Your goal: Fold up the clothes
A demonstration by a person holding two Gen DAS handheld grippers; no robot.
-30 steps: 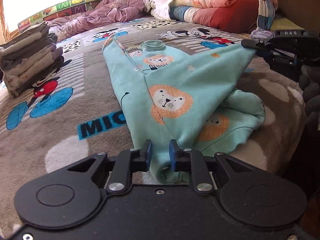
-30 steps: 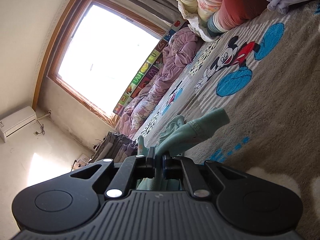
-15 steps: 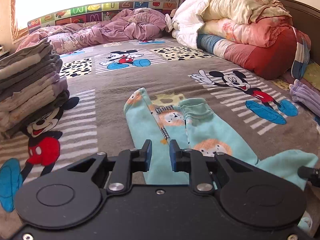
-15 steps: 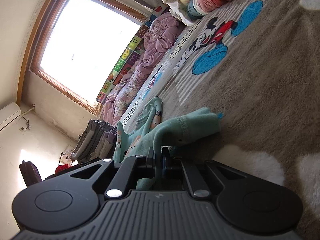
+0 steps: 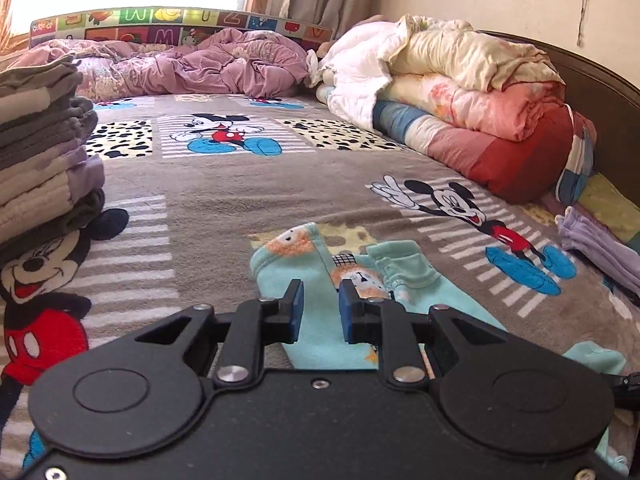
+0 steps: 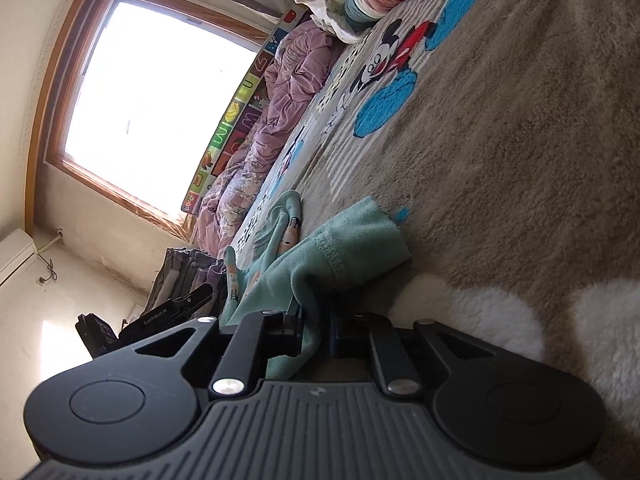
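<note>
Bedroom, bright window at upper left of both views; work surface is a grey cartoon-mouse blanket (image 5: 224, 200) spread over the bed. Far left of the left wrist view: stack of folded clothes (image 5: 44, 152), grey and lilac. Centre, low in frame: teal child's garment with lion print (image 5: 320, 344), lying flat on the blanket just ahead of the left gripper (image 5: 320, 316).

Left gripper: fingers parted, a clear gap between the blue pads, nothing held; teal cloth shows through the gap beneath.

Garment's long axis runs from the bottom of the frame up toward the window, slightly left; its far end, two cuffed or hemmed parts side by side, points away from the camera. Lower right: a sleeve or leg end (image 5: 596, 356) trails off sideways.

Right of frame: rolled quilts (image 5: 480, 112) against the headboard, lilac garment (image 5: 596, 244) beside them.

Right wrist view: right gripper (image 6: 316, 332) rolled on its side, fingers slightly apart with a teal fold (image 6: 312, 312) between them; a firm pinch cannot be confirmed.

Handling, by judgement: soft, light knit, limp, drapes and creases readily, clings a little to the plush. Best taken at hems or cuffs, where stitching gives thickness.
</note>
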